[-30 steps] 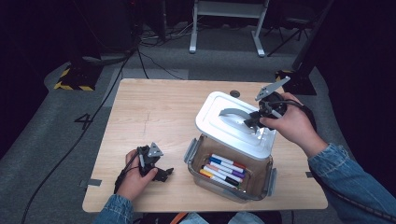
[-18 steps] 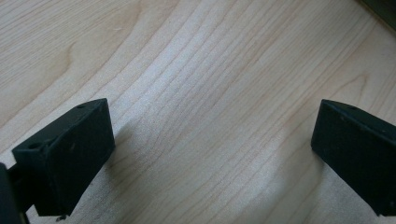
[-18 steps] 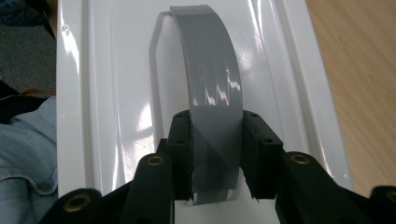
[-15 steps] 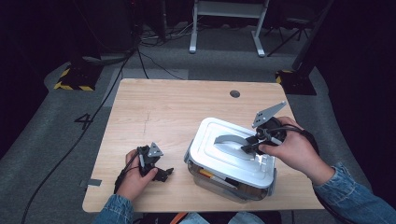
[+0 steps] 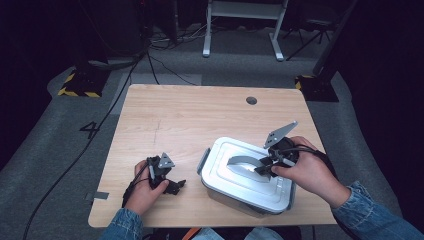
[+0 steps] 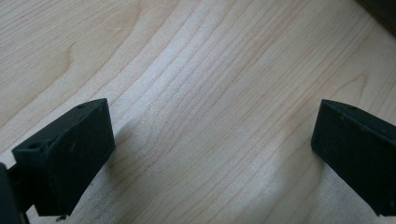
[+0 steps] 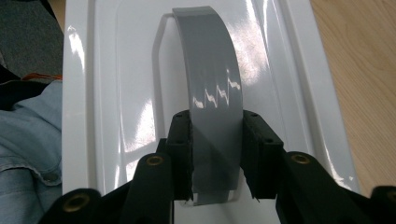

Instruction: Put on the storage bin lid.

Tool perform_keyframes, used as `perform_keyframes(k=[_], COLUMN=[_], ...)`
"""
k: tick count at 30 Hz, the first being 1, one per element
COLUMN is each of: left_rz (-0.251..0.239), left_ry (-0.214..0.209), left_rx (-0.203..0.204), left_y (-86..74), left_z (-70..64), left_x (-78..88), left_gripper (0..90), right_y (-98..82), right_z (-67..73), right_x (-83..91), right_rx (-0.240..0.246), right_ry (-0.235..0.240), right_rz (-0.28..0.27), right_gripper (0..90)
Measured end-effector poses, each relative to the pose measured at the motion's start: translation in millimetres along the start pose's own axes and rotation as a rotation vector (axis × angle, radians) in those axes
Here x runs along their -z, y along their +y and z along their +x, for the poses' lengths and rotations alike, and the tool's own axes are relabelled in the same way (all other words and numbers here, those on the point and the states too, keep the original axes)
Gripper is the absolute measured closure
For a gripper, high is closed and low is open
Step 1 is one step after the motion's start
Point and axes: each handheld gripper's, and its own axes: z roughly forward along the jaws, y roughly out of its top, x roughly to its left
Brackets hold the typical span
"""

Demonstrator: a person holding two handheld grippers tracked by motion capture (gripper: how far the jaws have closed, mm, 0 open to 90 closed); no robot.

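Observation:
A white lid (image 5: 235, 172) with a grey arched handle (image 5: 244, 163) lies on top of a clear plastic box (image 5: 250, 200) at the table's front right. My right gripper (image 5: 264, 167) is shut on that handle (image 7: 212, 93), one black pad on each side of the grey strip. The lid (image 7: 116, 84) spreads white and glossy beneath the jaws. My left gripper (image 5: 172, 186) rests on the wood at the front left, held in a hand. Its jaws (image 6: 210, 154) stand wide apart over bare table with nothing between them.
The wooden table (image 5: 190, 115) has a round cable hole (image 5: 251, 100) at the back right. A grey latch (image 5: 204, 160) hangs at the box's left end. A denim sleeve (image 5: 370, 217) comes in at the bottom right. Dark floor with cables surrounds the table.
The right gripper has carried the lid forward and down from behind the box onto it, covering the markers inside. The left hand has stayed in place.

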Motion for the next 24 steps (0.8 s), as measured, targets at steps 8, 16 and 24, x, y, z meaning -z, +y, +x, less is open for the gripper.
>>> perform_keyframes(k=[8, 16, 24], left_rz=[-0.001, 0.001, 0.005], left_ry=[0.001, 0.0, 0.007], left_rx=[-0.001, 0.001, 0.004], left_y=[0.0, 0.0, -3.4], left_z=[0.0, -0.1, 1.3], left_x=[0.0, 0.1, 3.5], left_gripper=[0.0, 0.0, 0.1], right_y=[-2.3, -4.8, -1.5], right_z=[6.6, 5.6, -3.1], right_x=[-5.1, -8.3, 8.6], right_rx=[0.006, 0.007, 0.007], right_ry=[-0.008, 0.012, 0.013], right_rz=[0.008, -0.013, -0.173], right_gripper=[67.5, 60.9, 45.5])
